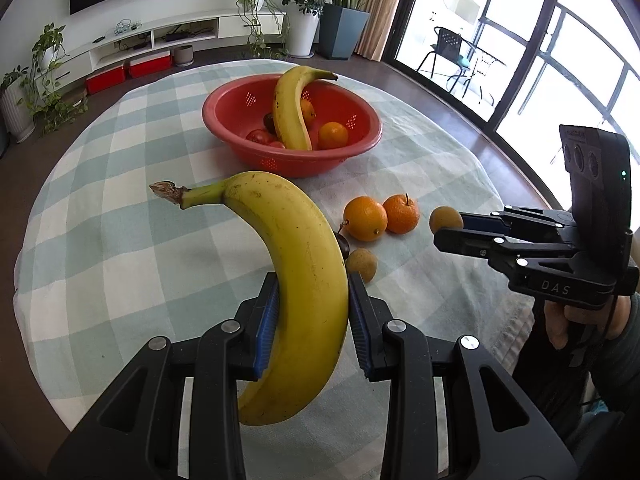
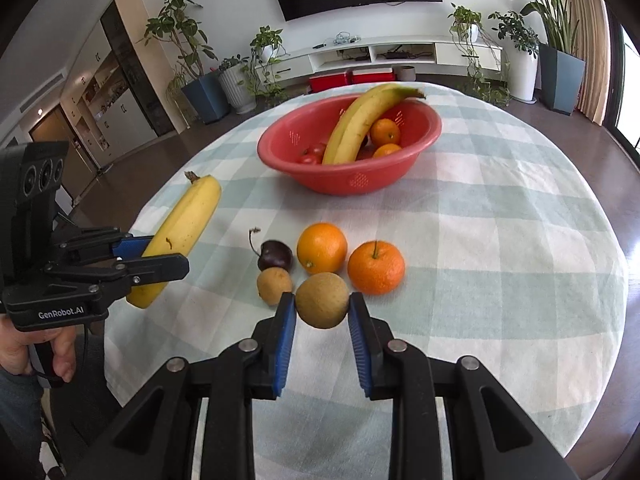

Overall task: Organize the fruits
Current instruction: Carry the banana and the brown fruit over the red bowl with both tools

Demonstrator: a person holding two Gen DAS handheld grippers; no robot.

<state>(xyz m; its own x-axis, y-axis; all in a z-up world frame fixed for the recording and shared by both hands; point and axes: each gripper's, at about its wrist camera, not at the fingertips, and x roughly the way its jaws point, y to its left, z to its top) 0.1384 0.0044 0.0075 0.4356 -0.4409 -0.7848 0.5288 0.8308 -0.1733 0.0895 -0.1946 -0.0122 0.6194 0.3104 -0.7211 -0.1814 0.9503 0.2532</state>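
My left gripper (image 1: 313,280) is shut on a yellow banana (image 1: 296,264), held above the checked tablecloth with its stem pointing left. My right gripper (image 2: 322,300) is shut on a small brown round fruit (image 2: 322,306), lifted just clear of the cloth. From the left wrist view that fruit (image 1: 445,219) shows at the right gripper's (image 1: 444,228) tips. The red bowl (image 2: 352,184) at the far side holds another banana (image 2: 360,128), oranges and red fruits. On the cloth lie two oranges (image 2: 322,247) (image 2: 376,267), a dark cherry (image 2: 274,255) and a second brown fruit (image 2: 274,285).
The round table's edge (image 2: 600,360) curves close on the right and left. A person's hands (image 2: 36,350) hold both grippers. A TV stand, potted plants and large windows lie beyond the table.
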